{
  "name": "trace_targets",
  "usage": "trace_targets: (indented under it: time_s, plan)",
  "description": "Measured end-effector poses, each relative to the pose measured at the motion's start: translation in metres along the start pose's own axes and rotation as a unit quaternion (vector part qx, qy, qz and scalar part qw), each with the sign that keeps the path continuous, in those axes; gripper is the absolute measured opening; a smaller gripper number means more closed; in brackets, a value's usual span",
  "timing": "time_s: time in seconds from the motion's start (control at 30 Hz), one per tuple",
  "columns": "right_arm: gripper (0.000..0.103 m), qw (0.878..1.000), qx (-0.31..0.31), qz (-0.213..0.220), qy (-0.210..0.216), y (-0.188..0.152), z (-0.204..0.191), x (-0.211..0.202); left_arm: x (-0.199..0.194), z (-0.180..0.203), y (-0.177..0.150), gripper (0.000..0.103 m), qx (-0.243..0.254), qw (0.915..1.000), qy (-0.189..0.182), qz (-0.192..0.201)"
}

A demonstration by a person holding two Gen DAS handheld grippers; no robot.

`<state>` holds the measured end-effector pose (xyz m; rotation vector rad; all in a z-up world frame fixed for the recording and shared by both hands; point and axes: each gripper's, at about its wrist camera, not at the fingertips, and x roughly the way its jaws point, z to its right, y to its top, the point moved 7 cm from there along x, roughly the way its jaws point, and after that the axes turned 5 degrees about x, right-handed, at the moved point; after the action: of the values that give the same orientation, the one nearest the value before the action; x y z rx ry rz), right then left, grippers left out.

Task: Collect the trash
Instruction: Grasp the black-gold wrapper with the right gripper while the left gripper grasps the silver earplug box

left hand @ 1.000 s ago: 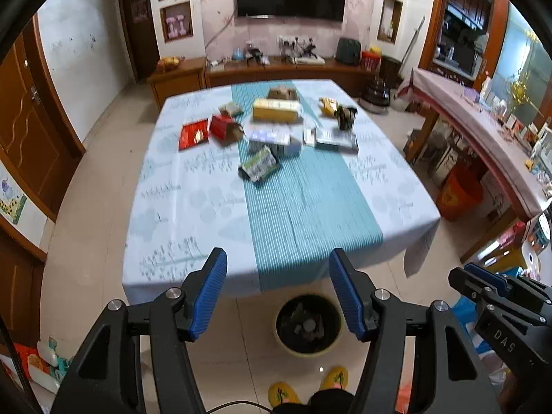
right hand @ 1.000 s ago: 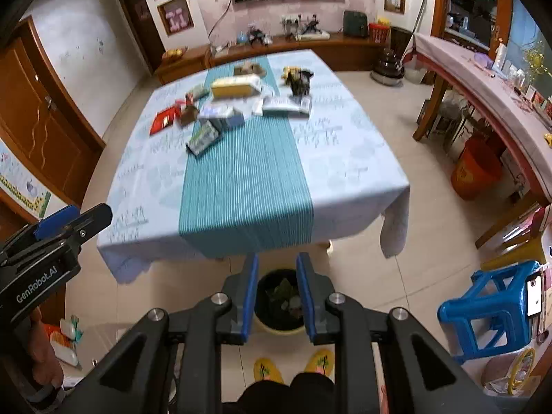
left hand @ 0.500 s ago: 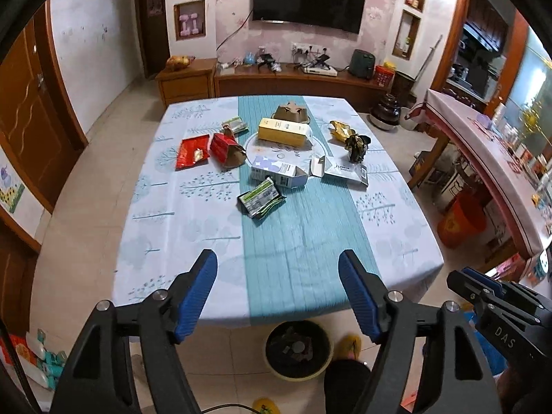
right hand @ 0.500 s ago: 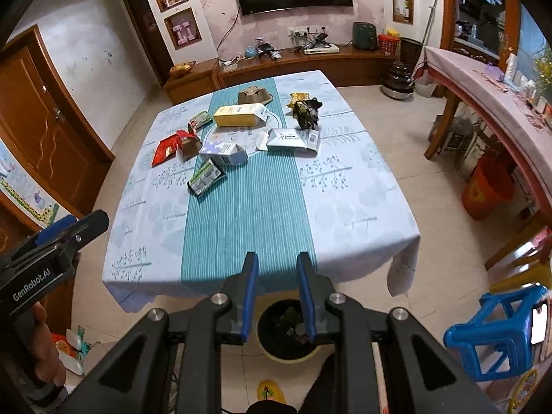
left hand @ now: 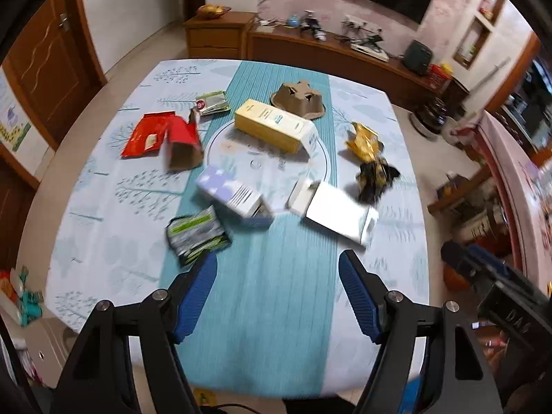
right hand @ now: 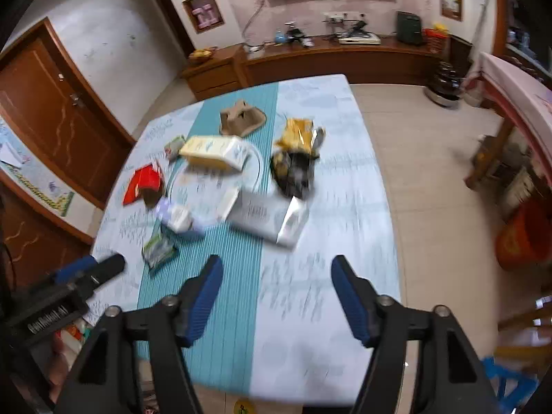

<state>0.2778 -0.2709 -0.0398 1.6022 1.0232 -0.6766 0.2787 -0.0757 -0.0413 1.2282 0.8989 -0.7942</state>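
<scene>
Both grippers now hang over the table rather than back over the floor bin, and the right gripper has spread wide; the left gripper is also wide open, empty. Trash lies ahead at twelve o'clock: yellow carton, white box, red packet, green wrapper just beyond the left fingertip at eleven. Motion blur softens everything.

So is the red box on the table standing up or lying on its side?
Lying on its side. The red box rests flat on the tablecloth, its open brown end facing the camera.
</scene>
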Motion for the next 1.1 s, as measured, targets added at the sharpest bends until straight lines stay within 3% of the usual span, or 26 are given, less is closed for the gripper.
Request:
trace_targets:
  time_s: [0.23,0.53,0.6,0.63,0.8,0.93,1.1]
  plan:
    - [0.073,0.998,-0.045,-0.035,0.039,0.077,0.012,0.078,0.046,0.016,0.026,0.071,-0.068,0.9967,0.038,-0.024]
    - [0.074,0.992,-0.027,-0.113,0.053,0.09,0.016,0.17,0.083,0.021,0.036,0.071,-0.115,0.9897,0.062,-0.058]
    - [0.072,0.99,-0.025,-0.116,0.075,0.091,0.019,0.177,0.092,0.024,0.038,0.071,-0.126,0.9884,0.057,-0.063]
    - [0.064,0.989,-0.022,-0.118,0.089,0.092,0.019,0.177,0.096,0.026,0.039,0.071,-0.132,0.9874,0.056,-0.066]
    - [0.05,0.987,-0.047,-0.102,0.117,0.102,0.024,0.171,0.126,0.042,0.043,0.071,-0.18,0.979,0.029,-0.092]
    - [0.049,0.986,-0.052,-0.096,0.123,0.108,0.036,0.165,0.154,0.052,0.039,0.071,-0.214,0.9685,0.022,-0.125]
    - [0.049,0.987,-0.052,-0.089,0.124,0.11,0.051,0.16,0.181,0.057,0.029,0.071,-0.274,0.9495,0.027,-0.15]
